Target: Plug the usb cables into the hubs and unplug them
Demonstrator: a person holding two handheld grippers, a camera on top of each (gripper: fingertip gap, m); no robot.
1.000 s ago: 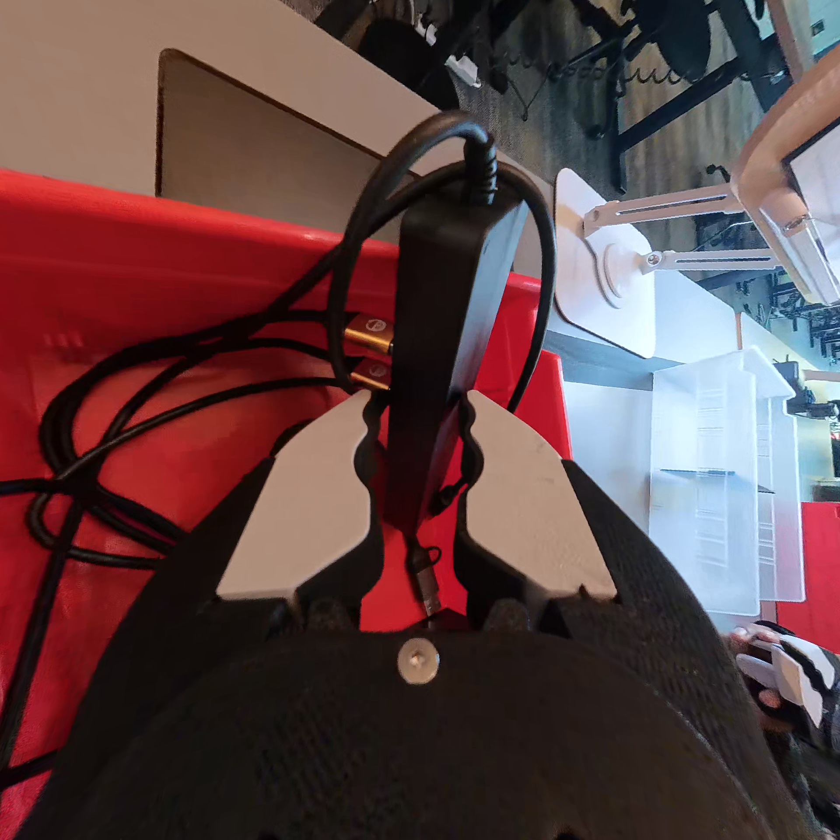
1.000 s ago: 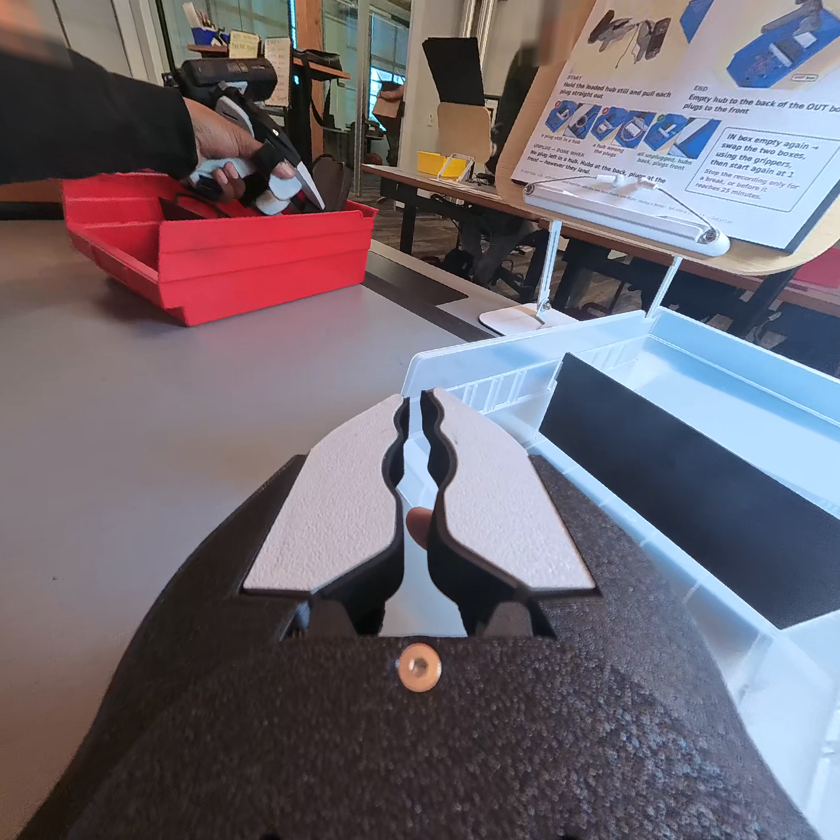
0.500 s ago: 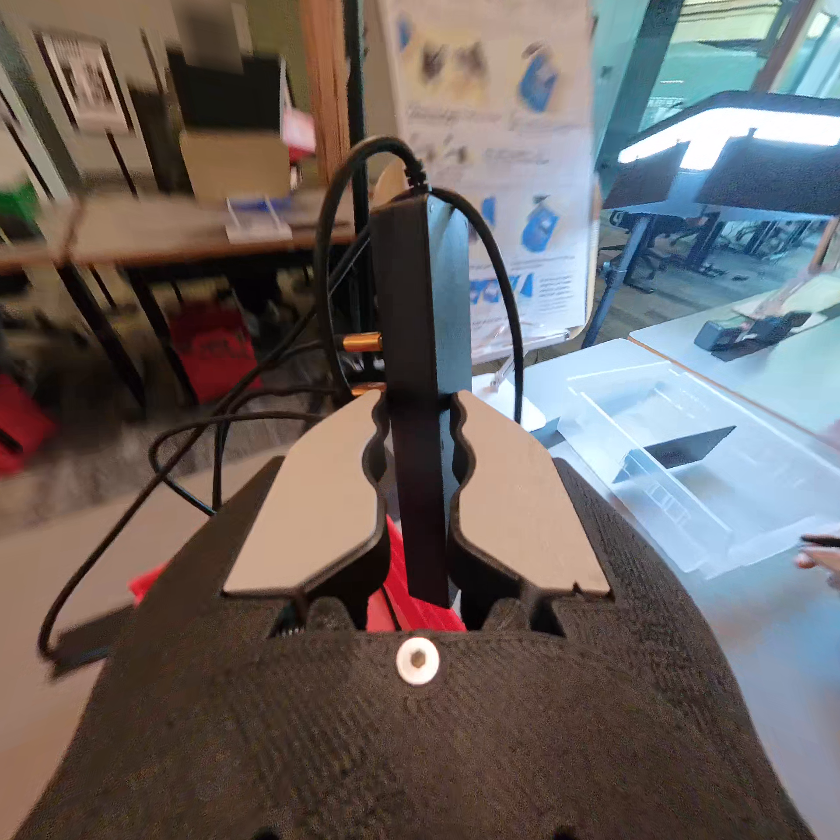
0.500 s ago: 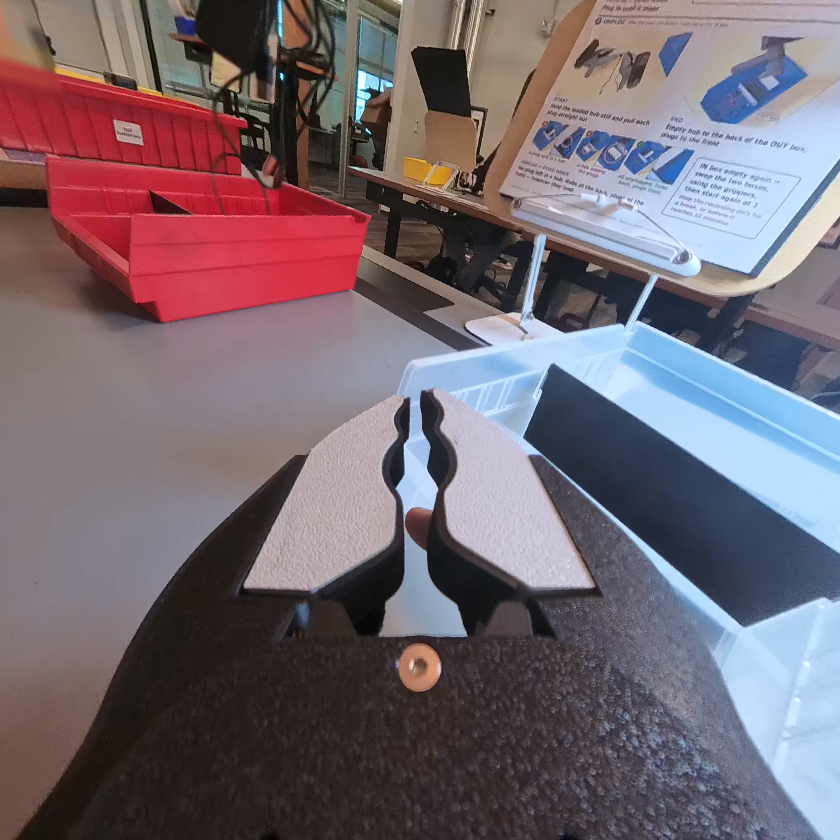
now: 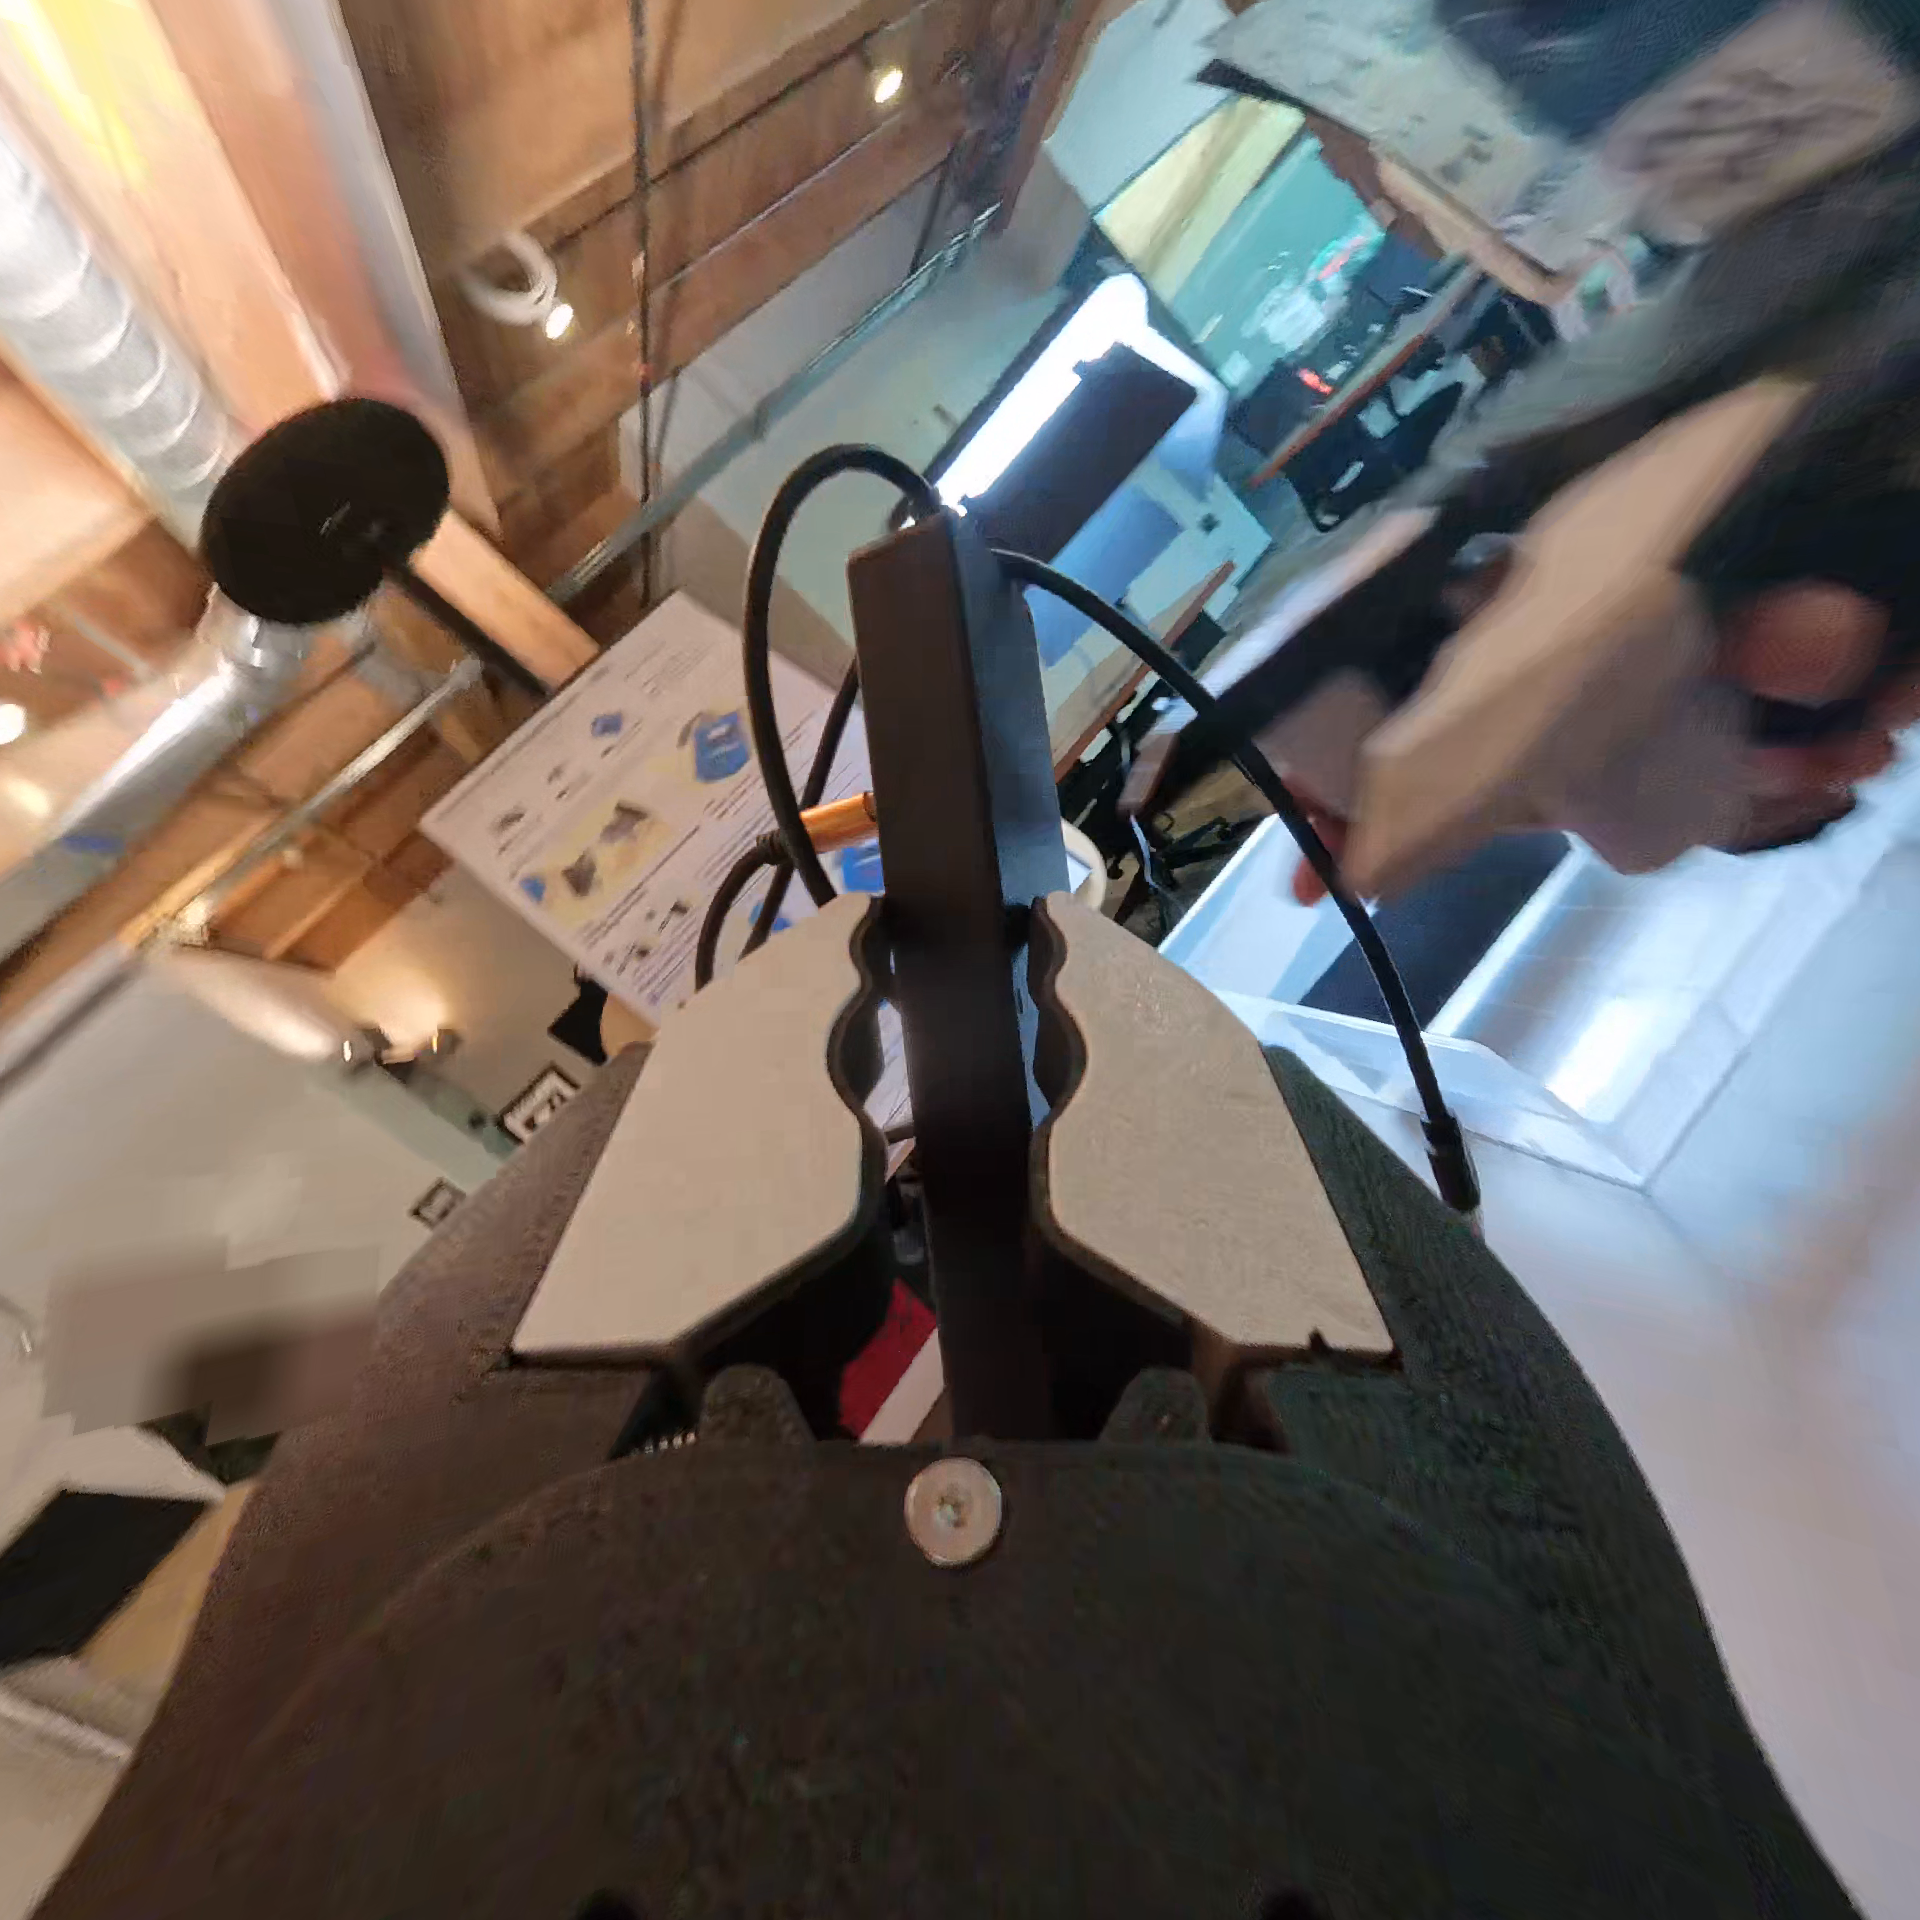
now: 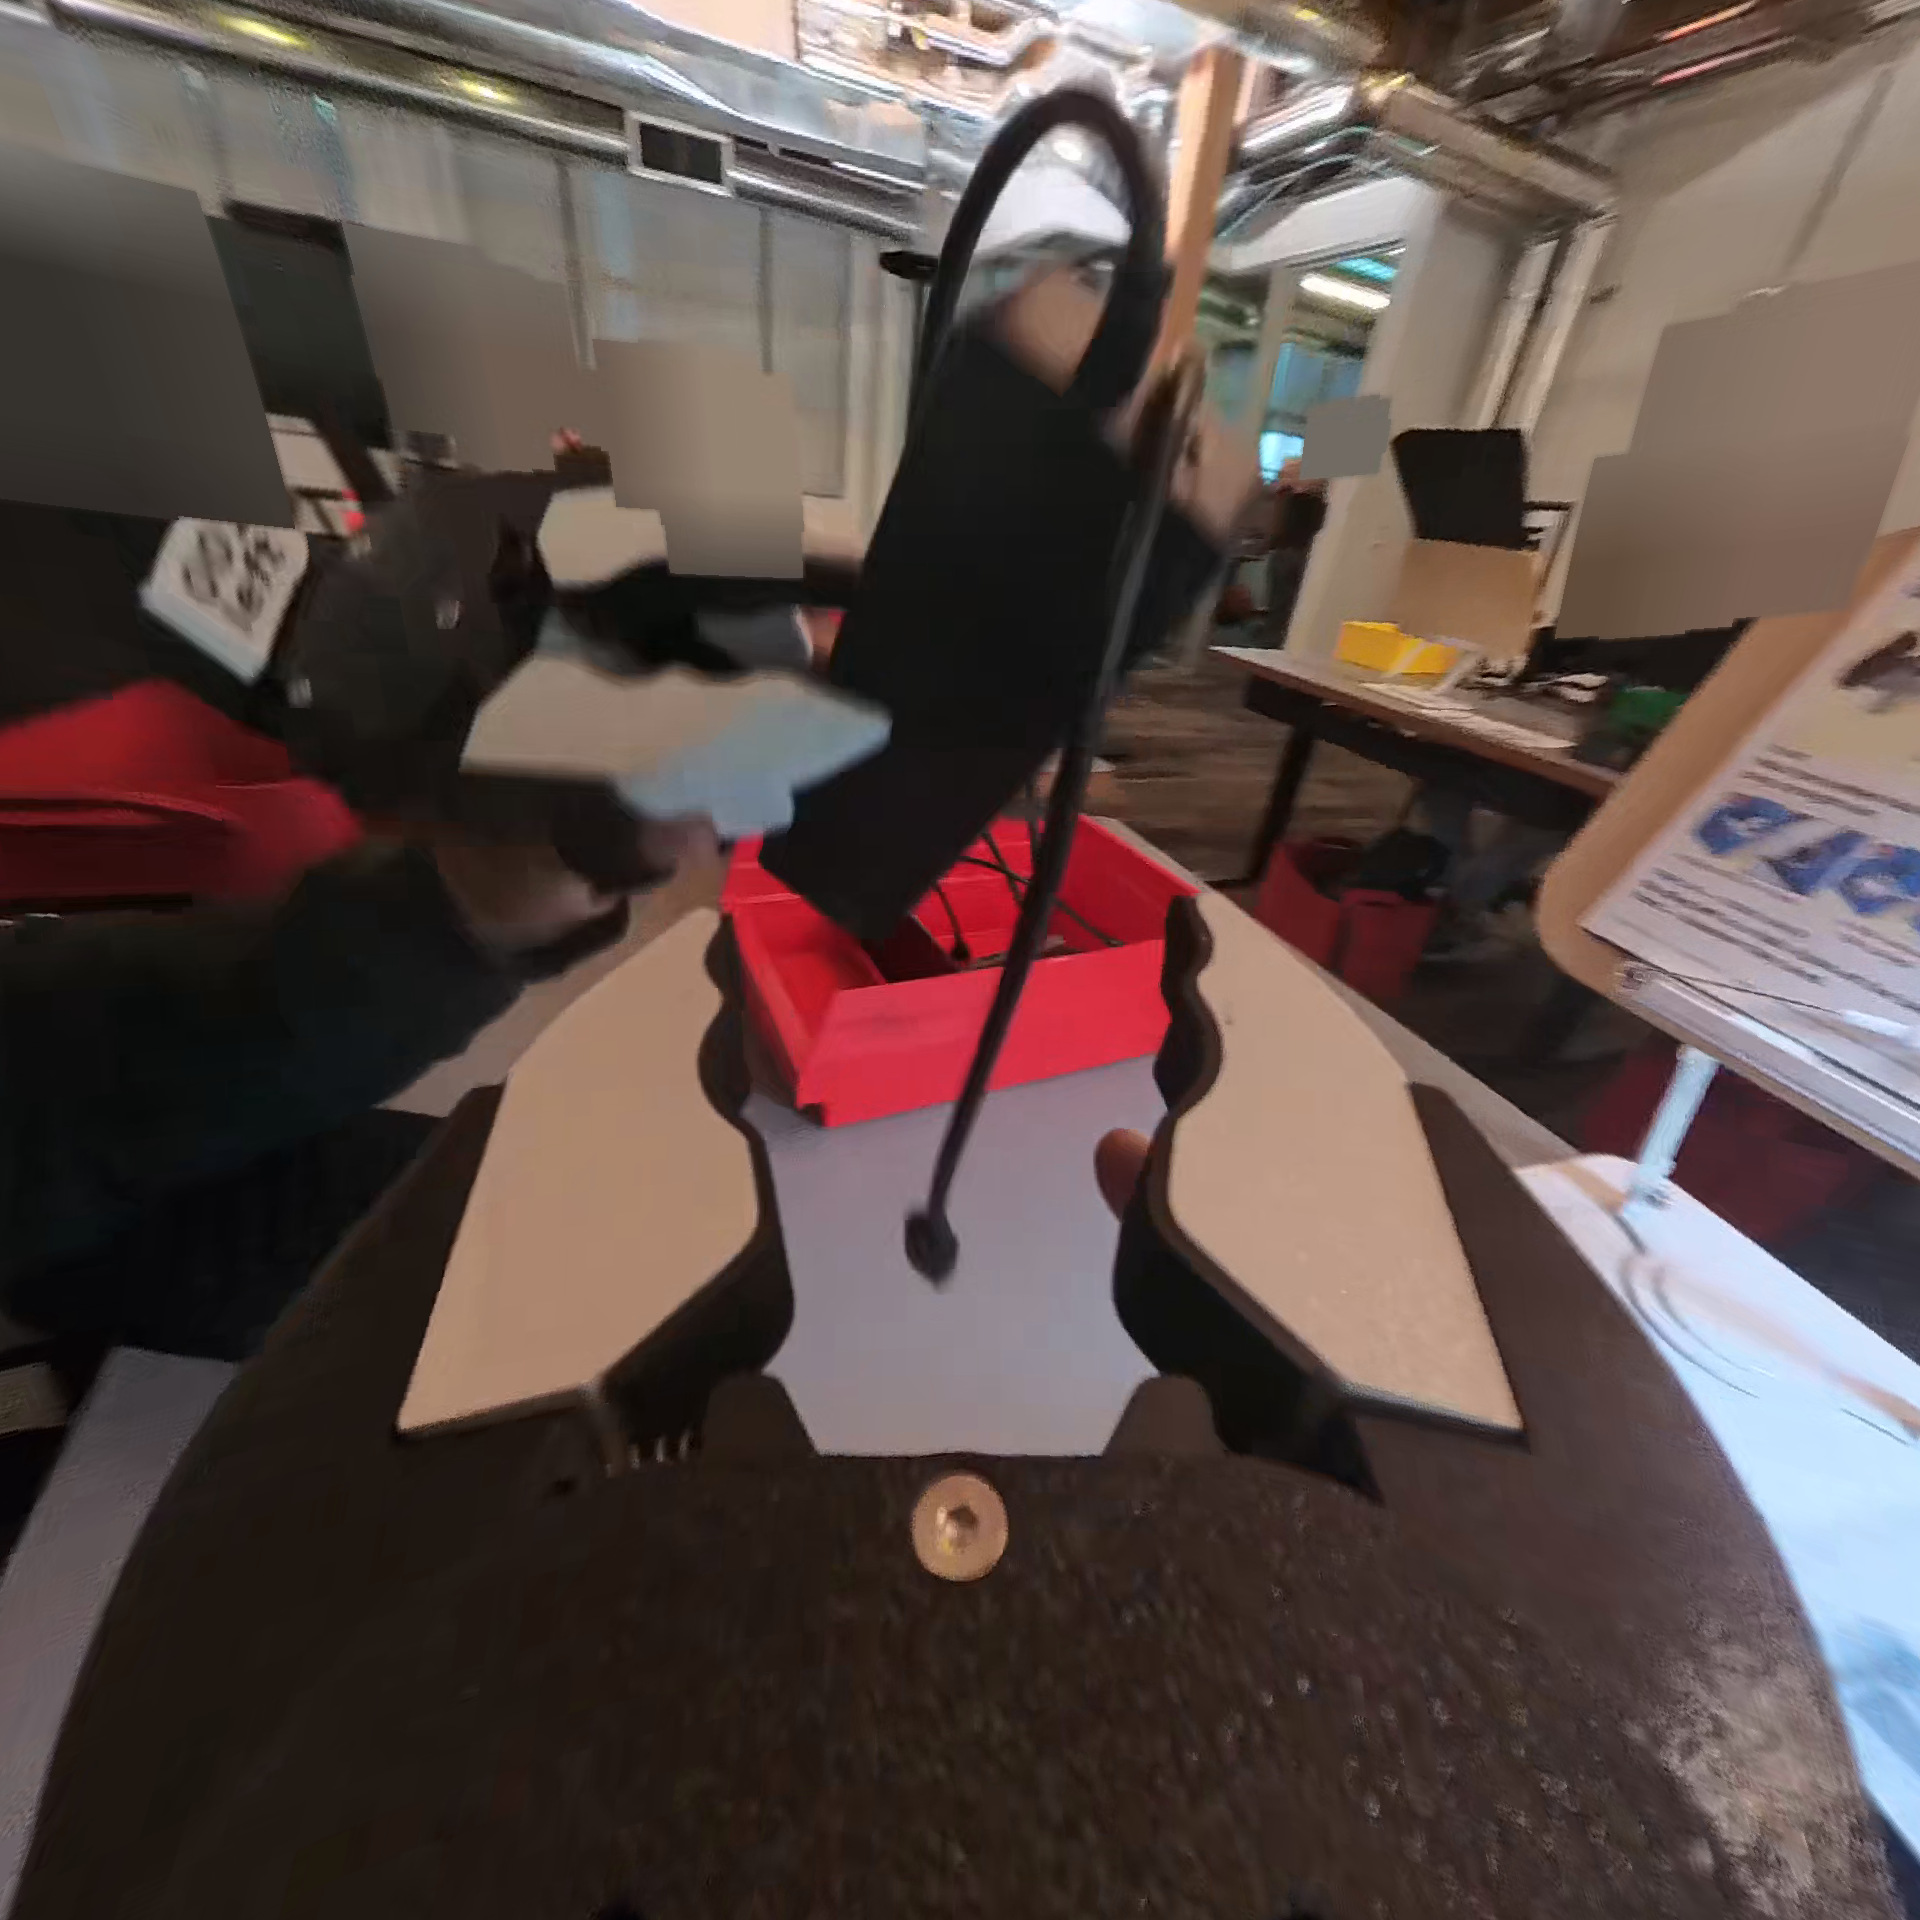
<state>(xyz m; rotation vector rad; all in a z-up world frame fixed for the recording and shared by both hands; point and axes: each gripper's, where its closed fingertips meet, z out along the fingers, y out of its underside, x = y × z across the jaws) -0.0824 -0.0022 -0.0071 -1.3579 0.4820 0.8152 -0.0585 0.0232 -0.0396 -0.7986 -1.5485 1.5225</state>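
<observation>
- The left gripper at the frame's middle squeezes the black hub, holding it up so its plugs can be reached.
- The right gripper gapes wide and empty; a loose cable end dangles between its fingers, low in the middle.
- Farther back sits the red bin.

An open workshop or lab: exposed timber beams and silver ductwork overhead, rows of work tables across the room, a red parts bin on the grey bench, and an illustrated instruction board propped alongside
</observation>
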